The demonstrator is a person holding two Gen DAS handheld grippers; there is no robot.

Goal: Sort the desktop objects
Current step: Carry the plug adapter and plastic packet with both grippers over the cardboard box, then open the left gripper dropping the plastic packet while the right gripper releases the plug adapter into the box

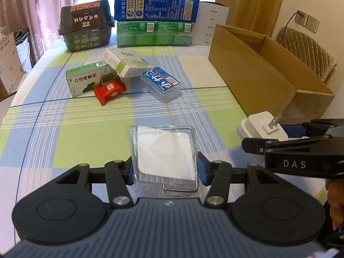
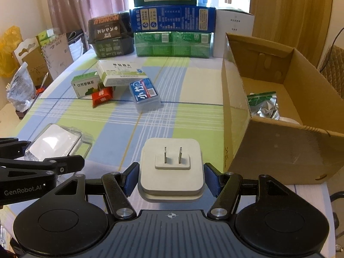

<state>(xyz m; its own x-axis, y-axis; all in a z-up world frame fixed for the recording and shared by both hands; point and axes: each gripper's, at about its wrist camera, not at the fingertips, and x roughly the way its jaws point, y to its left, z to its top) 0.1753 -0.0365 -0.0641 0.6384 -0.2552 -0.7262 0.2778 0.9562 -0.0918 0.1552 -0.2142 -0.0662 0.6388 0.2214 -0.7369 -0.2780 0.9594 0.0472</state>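
- Now left gripper clamps clear plastic blister pack, white card inside, near-left over checked tablecloth.
- Right gripper clamps white square plug adapter, two metal prongs up.
- Open cardboard box right, cloth between bare.

Left tongs clamp clear packet (white insert).

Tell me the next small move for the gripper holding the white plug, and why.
Probably carry the right gripper rightward over the cardboard box wall. Its pads already clamp the plug clear of the tablecloth, and the open box beside it already holds a foil pouch, so it looks like the sorting bin.
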